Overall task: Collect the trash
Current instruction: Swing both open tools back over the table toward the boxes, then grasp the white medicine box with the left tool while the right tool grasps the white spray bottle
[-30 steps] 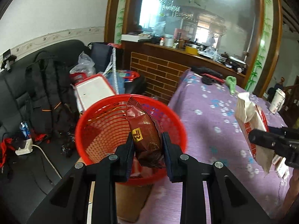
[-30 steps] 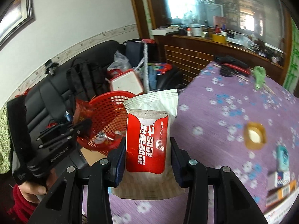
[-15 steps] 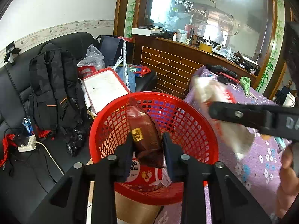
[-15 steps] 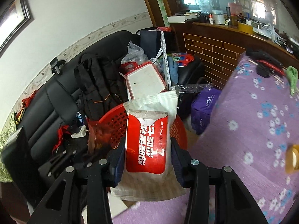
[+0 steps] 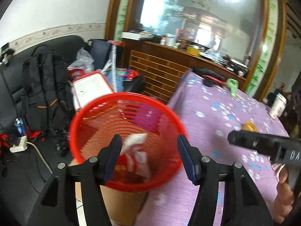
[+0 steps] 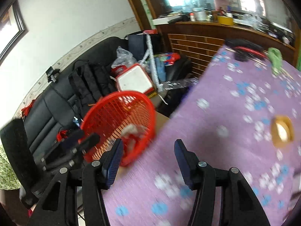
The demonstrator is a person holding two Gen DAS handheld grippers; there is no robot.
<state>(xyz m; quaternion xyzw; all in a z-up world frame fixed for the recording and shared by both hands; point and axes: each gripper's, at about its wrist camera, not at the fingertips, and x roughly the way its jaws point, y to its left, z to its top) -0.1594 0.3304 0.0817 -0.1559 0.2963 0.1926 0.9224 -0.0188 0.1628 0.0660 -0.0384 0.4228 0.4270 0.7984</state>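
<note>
Both the left gripper point(image 5: 148, 153) and the right gripper point(image 6: 148, 155) had their jaws spread wide with nothing between them. Crumpled wrappers point(image 5: 135, 150) lay inside the red basket point(image 5: 90, 109), which sat just off the edge of the purple-clothed table point(image 5: 207, 116). Some trash looked collected; a yellow item point(image 6: 282, 133) and a paper cup point(image 5: 278, 105) seemingly remained. The tabletop offered open room; the basket rim crowded the left.

Red plastic mesh basket point(image 5: 90, 124)
</note>
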